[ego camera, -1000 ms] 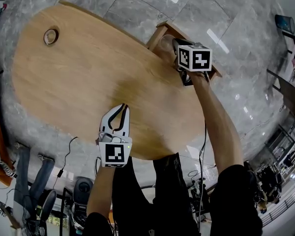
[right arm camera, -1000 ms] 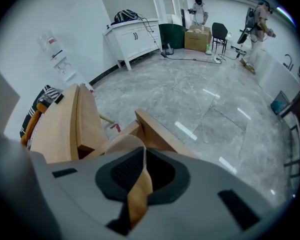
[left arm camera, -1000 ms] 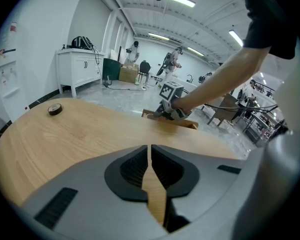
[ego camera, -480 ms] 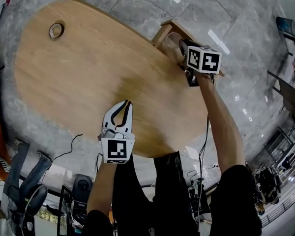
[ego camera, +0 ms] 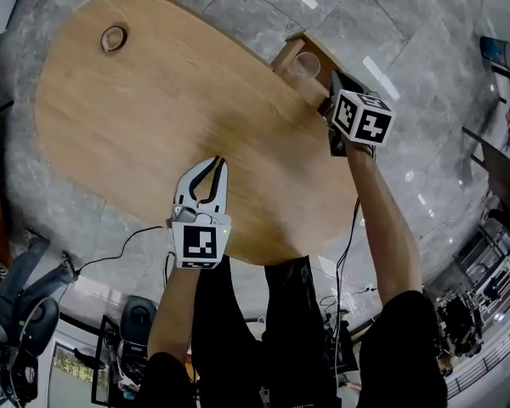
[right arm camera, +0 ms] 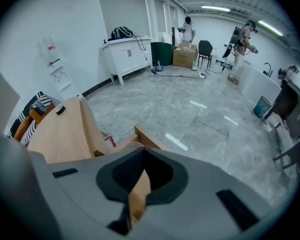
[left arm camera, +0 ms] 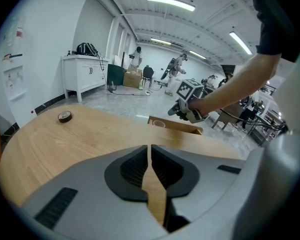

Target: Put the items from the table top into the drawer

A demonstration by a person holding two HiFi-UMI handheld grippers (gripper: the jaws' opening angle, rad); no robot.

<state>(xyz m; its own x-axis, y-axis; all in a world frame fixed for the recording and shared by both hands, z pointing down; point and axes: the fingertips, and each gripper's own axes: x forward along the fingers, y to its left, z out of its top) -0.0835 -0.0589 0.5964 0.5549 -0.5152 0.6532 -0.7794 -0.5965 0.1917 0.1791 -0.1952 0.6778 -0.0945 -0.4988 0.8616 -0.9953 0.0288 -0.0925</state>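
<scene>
Your right gripper (right arm camera: 141, 176) reaches past the far edge of the oval wooden table (ego camera: 153, 117), over the open drawer (ego camera: 282, 53). From the head view its jaws are hidden behind its own marker cube (ego camera: 362, 117). Its own view shows them pressed almost together, with only a thin wood-coloured slit between the pads and nothing pinched.

The drawer is partly cut off by that gripper. A pale round rim (ego camera: 305, 63) sits inside it, too faint to tell what it is. The right gripper view also catches a small red mark by the drawer's wall, too small to make out.

The table's near edge is covered by your body and arms. The figures in the room beyond are too distant and blurred to describe.

Both cubes carry bold black-and-white square markers, and the left cube (ego camera: 195, 246) faces the head camera squarely. No lettering on them can be read.

The roll of tape (ego camera: 113, 37) lies flat on the table top near the far left end. It is well apart from both grippers and from the drawer.

Your left gripper (ego camera: 214, 170) hangs over the near side of the table. Its jaws are closed to a narrow slit with bare wood showing through, and it points across the table towards the drawer.
</scene>
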